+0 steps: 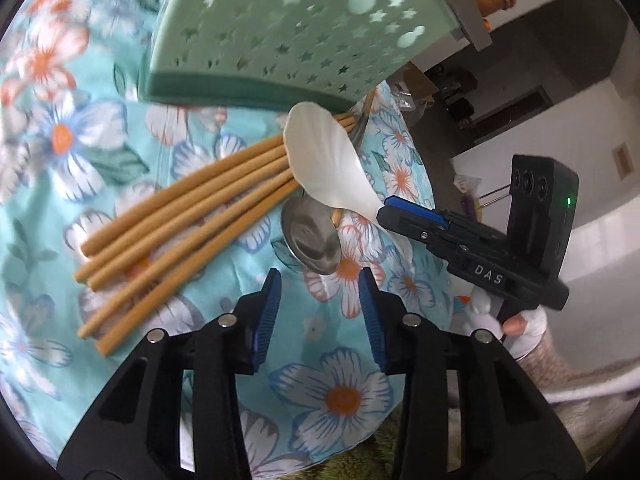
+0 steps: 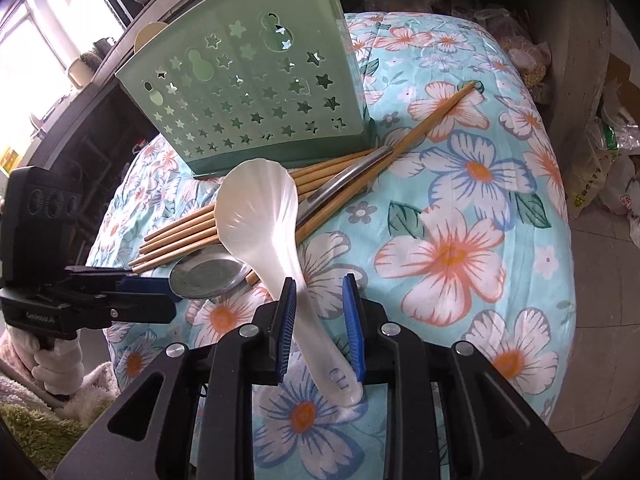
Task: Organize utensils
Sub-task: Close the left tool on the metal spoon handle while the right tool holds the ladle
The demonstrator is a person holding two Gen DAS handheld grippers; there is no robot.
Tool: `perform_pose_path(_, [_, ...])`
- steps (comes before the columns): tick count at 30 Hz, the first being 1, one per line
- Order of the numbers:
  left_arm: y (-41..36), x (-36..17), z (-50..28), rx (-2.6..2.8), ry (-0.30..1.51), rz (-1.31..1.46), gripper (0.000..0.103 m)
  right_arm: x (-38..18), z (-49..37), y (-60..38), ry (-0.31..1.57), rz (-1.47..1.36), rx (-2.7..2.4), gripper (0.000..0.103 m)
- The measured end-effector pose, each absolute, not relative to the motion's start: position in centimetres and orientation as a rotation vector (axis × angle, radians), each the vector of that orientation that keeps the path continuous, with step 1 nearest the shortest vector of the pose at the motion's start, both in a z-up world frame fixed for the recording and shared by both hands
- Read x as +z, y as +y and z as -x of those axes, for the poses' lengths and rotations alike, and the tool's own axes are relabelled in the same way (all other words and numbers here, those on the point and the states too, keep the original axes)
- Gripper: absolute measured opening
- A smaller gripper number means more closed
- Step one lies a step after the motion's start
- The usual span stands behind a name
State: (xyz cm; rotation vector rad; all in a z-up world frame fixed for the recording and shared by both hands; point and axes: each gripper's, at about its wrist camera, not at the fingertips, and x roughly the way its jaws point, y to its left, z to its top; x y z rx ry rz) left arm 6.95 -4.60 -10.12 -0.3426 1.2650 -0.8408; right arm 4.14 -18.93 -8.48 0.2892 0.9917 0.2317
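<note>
Leftmost in the right wrist view, the left gripper (image 2: 158, 286) comes in sideways, its black body bearing small writing too blurred to read. Its blue-padded jaws stand partly apart with nothing between them, and their tips reach just beside the bowl of a metal spoon (image 2: 206, 276) lying on the flowered cloth (image 2: 480, 216). A bundle of bamboo chopsticks (image 2: 180, 240) fans across the cloth beneath the spoons, with one pair running farther right past the holder. Behind them stands a green utensil holder (image 2: 248, 96), pierced with star and gourd-shaped holes, upright on the cloth. Over the chopsticks hangs a white shell-patterned spoon (image 2: 260, 224), bowl towards the holder. Its handle runs between the pads of the right gripper (image 2: 320, 320), touching the left pad near the tip and the right pad near its end; the jaws are narrow, closed on the handle.

Seen from the left wrist, the right gripper's body carries the white letters "DAS", and a green light glows on the box behind it.
</note>
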Motion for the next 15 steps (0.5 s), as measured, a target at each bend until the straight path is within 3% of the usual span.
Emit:
perform_pose_path(6, [-3.6,-12.6,-8.6,-0.823,1.343,0.618,0.032,-8.6,-4.2,-19.0,0.975,-0.303,0.241,0.024])
perform_pose_path(13, [-3.6,-14.1,-9.0,-0.747,1.384,0.68,0.007,-8.8,-3.9,-19.3,0.965,-0.33,0.24,0.025])
perform_pose_path(15, [-3.9,-14.0,-8.9,-0.734,1.39,0.661,0.005,-8.8,-3.8,-19.3,0.959,-0.33,0.241,0.025])
